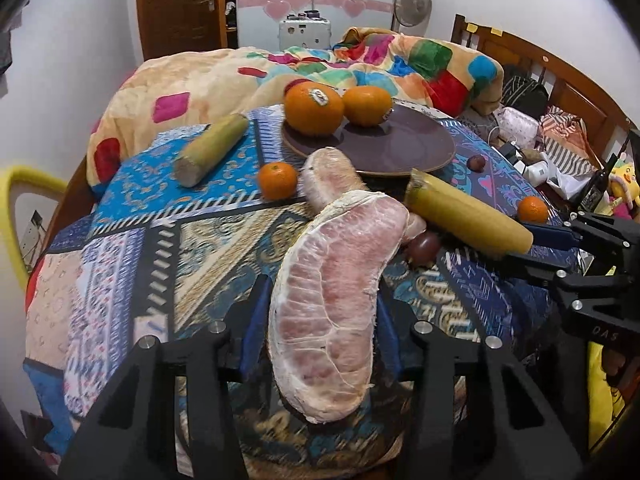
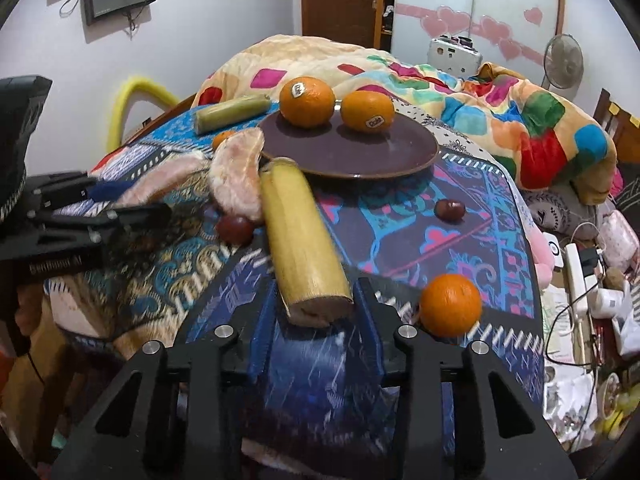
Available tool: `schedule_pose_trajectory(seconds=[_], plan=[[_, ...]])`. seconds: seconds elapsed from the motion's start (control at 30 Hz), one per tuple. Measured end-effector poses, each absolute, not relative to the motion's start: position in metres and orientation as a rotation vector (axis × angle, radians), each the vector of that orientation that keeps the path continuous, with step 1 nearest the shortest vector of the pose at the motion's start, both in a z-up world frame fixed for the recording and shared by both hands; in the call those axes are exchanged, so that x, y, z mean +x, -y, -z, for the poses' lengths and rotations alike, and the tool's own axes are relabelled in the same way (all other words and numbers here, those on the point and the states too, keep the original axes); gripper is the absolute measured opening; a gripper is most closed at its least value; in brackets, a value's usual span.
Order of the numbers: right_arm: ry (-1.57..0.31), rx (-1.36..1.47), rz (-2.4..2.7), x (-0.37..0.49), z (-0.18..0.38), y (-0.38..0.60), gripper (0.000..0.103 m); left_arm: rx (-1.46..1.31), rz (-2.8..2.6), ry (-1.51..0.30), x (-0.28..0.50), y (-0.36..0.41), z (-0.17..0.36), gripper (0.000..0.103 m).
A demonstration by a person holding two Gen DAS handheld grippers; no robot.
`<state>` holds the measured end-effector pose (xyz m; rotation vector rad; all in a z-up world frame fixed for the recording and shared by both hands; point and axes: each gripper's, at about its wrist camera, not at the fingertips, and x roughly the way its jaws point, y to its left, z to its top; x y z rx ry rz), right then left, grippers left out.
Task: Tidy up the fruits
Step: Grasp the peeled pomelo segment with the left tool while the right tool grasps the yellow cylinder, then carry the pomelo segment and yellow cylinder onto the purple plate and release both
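Observation:
My left gripper [image 1: 320, 312] is shut on a peeled pink pomelo segment [image 1: 336, 300], held above the patterned cloth. A second pomelo segment [image 1: 332, 178] lies beyond it. My right gripper [image 2: 316, 308] is shut on the near end of a yellow sugarcane stick [image 2: 298, 240], whose far end reaches the brown plate [image 2: 360, 156]. Two large oranges [image 2: 306, 96] [image 2: 368, 111] sit on the plate. A greener sugarcane stick [image 1: 212, 150] lies at the far left. Small tangerines [image 1: 277, 180] [image 2: 450, 304] and dark round fruits [image 2: 450, 210] [image 2: 235, 229] lie on the cloth.
The patterned cloth [image 1: 160, 248] covers a round table. A bed with a colourful quilt [image 1: 360, 64] is behind it. A yellow chair [image 1: 24, 184] stands at the left. Cables, a power strip [image 2: 580, 276] and clutter lie on the right.

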<state>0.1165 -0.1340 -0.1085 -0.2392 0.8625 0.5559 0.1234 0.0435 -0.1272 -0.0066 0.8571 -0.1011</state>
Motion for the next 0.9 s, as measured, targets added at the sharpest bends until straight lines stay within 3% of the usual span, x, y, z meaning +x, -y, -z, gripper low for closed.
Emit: schedule_pose_trajectory(seconds=[0.9], plan=[[-0.895,-0.219,-0.606,0.161,0.120,0.103,0.034,-0.067,0.081,-0.829,0.126,-0.069,0.125,0.048]])
